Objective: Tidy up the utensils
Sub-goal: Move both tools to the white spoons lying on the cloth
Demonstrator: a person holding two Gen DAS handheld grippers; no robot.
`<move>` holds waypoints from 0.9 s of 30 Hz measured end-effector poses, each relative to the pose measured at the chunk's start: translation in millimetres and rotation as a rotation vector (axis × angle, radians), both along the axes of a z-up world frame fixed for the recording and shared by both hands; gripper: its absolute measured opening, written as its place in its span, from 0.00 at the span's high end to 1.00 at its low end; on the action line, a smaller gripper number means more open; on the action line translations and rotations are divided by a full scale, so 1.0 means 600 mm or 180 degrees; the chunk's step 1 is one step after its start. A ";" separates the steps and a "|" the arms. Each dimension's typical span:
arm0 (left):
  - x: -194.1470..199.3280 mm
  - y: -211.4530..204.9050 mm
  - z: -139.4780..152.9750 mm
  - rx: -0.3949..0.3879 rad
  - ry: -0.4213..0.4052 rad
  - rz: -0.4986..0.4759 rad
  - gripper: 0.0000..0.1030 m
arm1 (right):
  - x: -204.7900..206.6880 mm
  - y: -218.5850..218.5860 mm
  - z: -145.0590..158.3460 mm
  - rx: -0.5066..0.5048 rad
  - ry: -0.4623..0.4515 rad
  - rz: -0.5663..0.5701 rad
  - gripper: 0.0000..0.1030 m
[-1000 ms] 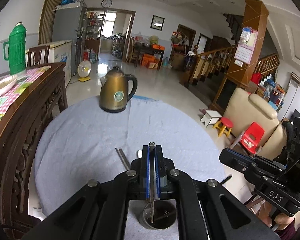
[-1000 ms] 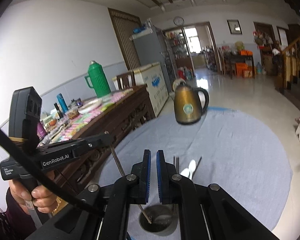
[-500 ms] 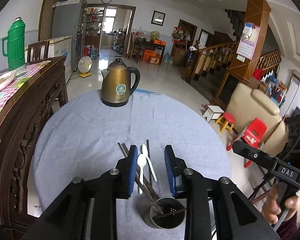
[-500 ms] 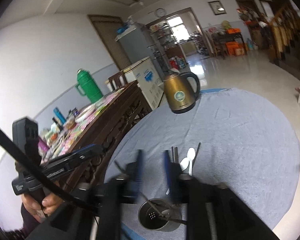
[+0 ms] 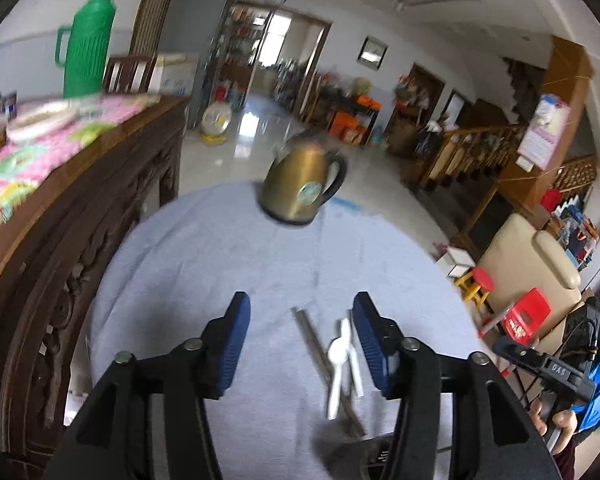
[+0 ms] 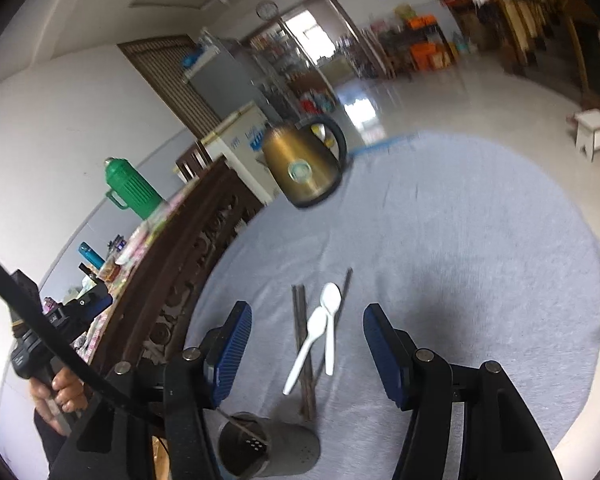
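Opening over the grey cloth (image 6: 480, 248), both of your grippers carry nothing: the left gripper (image 5: 298, 338) has its blue pads spreading apart with bare cloth and the near ends of the utensils showing in the gap, and the right gripper (image 6: 306, 344) is widening the same way, its pads clear of everything below them

Take the metal holder (image 6: 260, 454) as your mark. It stands at the near edge of the cloth, a perforated steel cup with a thin dark stick leaning inside it. Just beyond the metal holder lie the utensils you have yet to sort: two white spoons (image 6: 320, 328) side by side, bowls pointing away from the holder, and several dark chopsticks (image 6: 300, 344) running under and beside them. One chopstick lies a little apart, on the far side of the spoons from the holder

Well beyond the holder, at the far edge of the cloth, stands the gold kettle (image 6: 304, 166). Left of the holder runs the carved wooden sideboard (image 5: 60, 216), with a green thermos (image 5: 86, 50) on it
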State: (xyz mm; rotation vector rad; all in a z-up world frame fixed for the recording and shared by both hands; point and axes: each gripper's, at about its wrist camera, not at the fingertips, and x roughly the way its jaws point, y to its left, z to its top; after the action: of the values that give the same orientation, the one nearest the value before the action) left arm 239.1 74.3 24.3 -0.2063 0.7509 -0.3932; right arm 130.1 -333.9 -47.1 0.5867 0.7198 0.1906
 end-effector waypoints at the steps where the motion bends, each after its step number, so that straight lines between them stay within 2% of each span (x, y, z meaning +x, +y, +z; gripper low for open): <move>1: 0.017 0.005 -0.017 0.0029 0.0088 0.0049 0.46 | 0.014 -0.009 -0.016 0.0062 0.0064 0.0035 0.40; 6: 0.093 0.007 -0.140 0.0280 0.0653 0.0185 0.46 | 0.091 -0.037 -0.088 0.0336 0.0379 0.0259 0.40; 9: 0.111 -0.017 -0.196 0.0383 0.0860 0.0092 0.47 | 0.141 -0.037 -0.121 0.0417 0.0563 0.0392 0.40; 13: 0.118 -0.080 -0.231 0.0585 0.0896 -0.0221 0.47 | 0.214 -0.005 -0.157 0.0418 0.0778 0.0645 0.40; 17: 0.117 -0.144 -0.258 0.0821 0.0895 -0.0532 0.46 | 0.284 0.047 -0.181 0.0255 0.0974 0.0861 0.40; 21: 0.119 -0.173 -0.279 0.0985 0.0882 -0.0678 0.46 | 0.336 0.099 -0.205 -0.0030 0.1201 0.1042 0.53; 24: 0.126 -0.184 -0.285 0.1072 0.0861 -0.0735 0.46 | 0.366 0.135 -0.224 -0.0211 0.1343 0.1158 0.57; 27: 0.133 -0.188 -0.281 0.1125 0.0822 -0.0764 0.46 | 0.388 0.162 -0.243 -0.0587 0.1523 0.1143 0.62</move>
State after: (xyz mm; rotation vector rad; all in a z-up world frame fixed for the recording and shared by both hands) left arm 318.9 -38.4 -144.2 0.1713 1.0905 -0.4582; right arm 363.1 -236.4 -193.1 0.3215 1.2936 0.3174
